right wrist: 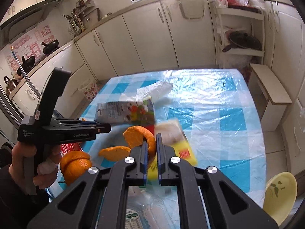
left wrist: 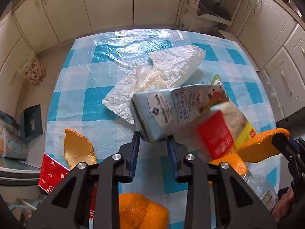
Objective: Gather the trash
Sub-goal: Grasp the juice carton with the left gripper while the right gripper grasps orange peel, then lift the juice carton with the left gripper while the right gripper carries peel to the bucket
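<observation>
The left gripper (left wrist: pixel 153 140) is pinching only a bottom corner of the milk carton (left wrist: pixel 171 110), which is tilting near the middle of the table (left wrist: pixel 76 87); so slight a hold could let it twist free. The right gripper (right wrist: pixel 151 148), jaws narrow, is clamping a curl of orange peel (right wrist: pixel 139 135), apparently just clear of the table; thin peel may tear or slide out.
</observation>
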A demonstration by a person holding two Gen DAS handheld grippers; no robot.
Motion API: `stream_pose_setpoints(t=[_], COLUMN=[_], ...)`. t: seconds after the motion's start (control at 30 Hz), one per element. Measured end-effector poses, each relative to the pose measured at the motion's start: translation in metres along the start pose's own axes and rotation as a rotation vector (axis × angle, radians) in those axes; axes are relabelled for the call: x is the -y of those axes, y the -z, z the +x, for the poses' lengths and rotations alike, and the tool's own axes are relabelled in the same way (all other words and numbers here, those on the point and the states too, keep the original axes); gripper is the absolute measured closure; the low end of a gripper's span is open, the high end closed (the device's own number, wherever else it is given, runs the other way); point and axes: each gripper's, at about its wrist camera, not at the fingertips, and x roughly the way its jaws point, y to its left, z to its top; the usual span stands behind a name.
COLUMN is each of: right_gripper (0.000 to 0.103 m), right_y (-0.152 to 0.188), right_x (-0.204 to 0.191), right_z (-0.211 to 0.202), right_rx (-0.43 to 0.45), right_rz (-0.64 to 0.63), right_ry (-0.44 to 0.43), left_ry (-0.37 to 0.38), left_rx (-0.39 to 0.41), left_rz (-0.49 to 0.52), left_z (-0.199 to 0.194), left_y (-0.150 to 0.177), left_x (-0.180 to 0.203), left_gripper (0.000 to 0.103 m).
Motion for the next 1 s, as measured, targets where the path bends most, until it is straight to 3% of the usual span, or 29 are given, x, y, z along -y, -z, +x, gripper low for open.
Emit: stream_pose_setpoints(t=[0.07,0.17,0.2,0.23,0.3,0.43,0.53,0.7,0.87,0.93,1.0], right_gripper=[0.095,0.094,0.094,0.094,0.094,0.094,0.094,0.094,0.094,0.094,0.094], right_y=[-0.001,-0.004,-0.006,-0.006,-0.009,-0.010,-0.007,-0.003,-0.005,-0.004,-0.004], right_x=[-0.002,0.002,0.004,0.007,0.015,0.038,0.053,0.068,0.079,0.083,0.086], right_z=[-0.005,-0.012,-0.013,-0.015,-0.017,-0.019,-0.020,-0.022,-0.026,-0.027,-0.027], right_rx=[0.036,0.085,0.095,0.104,0.114,0.113,0.103,0.085,0.086,0.086,0.084], right_rz=[-0.005,0.020,0.033,0.052,0.099,0.220,0.293,0.359,0.393,0.397,0.402], right_ry=[0.006,-0.010,-0.016,-0.025,-0.045,-0.091,-0.117,-0.143,-0.156,-0.157,-0.156], left_ry=[-0.008,0.001,-0.017,-0.047,-0.128,-0.224,-0.232,-0.133,-0.105,-0.104,-0.111], left_rx=[-0.008,-0.028,-0.025,-0.012,0.049,0.166,0.216,0.185,0.131,0.092,0.096], left_rz=[0.008,0.058,0.083,0.111,0.158,0.240,0.325,0.399,0.463,0.459,0.451], left_z=[0.002,0.007,0.006,0.004,-0.005,-0.023,-0.027,-0.009,0.014,0.023,0.022], left_y=[0.001,0.004,0.006,0.007,0.008,0.000,-0.013,-0.038,-0.043,-0.043,-0.042], left_x=[0.000,0.007,0.010,0.014,0.020,0.026,0.031,0.036,0.050,0.055,0.057], left_gripper=[0.084,0.082,0.071,0.052,0.036,0.023,0.017,0.015,0.016,0.038,0.044])
